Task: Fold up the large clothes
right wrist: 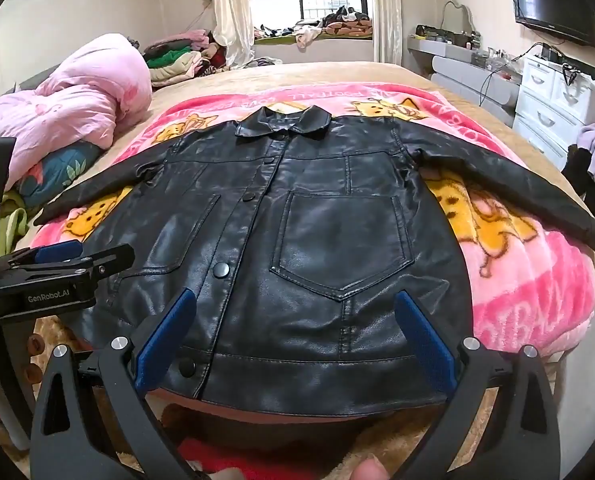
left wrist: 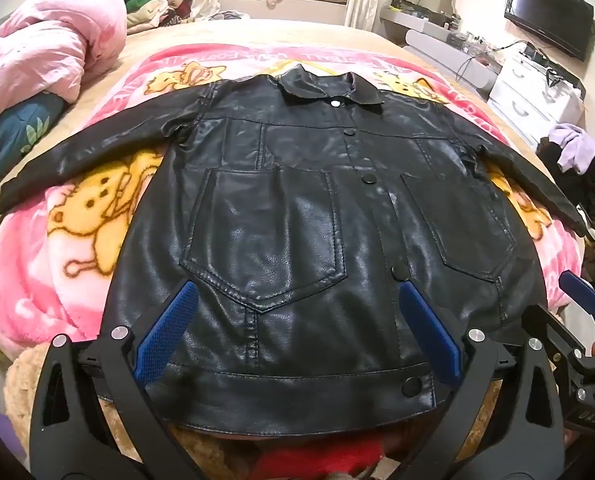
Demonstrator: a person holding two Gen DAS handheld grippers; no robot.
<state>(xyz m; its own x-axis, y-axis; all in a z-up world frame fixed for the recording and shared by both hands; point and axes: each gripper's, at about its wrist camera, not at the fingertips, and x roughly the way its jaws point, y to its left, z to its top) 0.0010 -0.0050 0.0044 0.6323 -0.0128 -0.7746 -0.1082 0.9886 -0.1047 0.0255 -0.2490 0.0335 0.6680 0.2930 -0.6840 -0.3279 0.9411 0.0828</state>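
Both hand-held grippers are wide open rn, nothing between the blue pads. Left hand-held gripper (left wrist: 297, 328) hovers over the hem on its side of the black faux-leather jacket (left wrist: 317, 220), right hand-held gripper (right wrist: 293, 340) over the hem on the other half, both tilted down, neither touching afaict.

What could go wrong imo: the material looks slick and stiffish, so a pinch on one thin layer at the hem could slip out mid-fold. Grab too deep and you'd catch the pink cartoon-cat fleece blanket (left wrist: 77, 248) underneath and drag it along w/ the jacket. Sleeves are spread wide, so folding the body first would prob leave them flopping out and bunching. Stiff fabric also tends to spring back open, so a loose fold might not stay.

Jacket itself: lies flat, front side up, on the blanket in the middle of the bed (right wrist: 317, 74), collar pointing away toward the window, hem nearest the cameras. Snapped shut down the front, row of black snaps, one big patch pocket each side, shiny w/ light creases. Both sleeves stretch out to the sides and angle slightly down. Not folded at all yet, so the task looks like it's at the very start.
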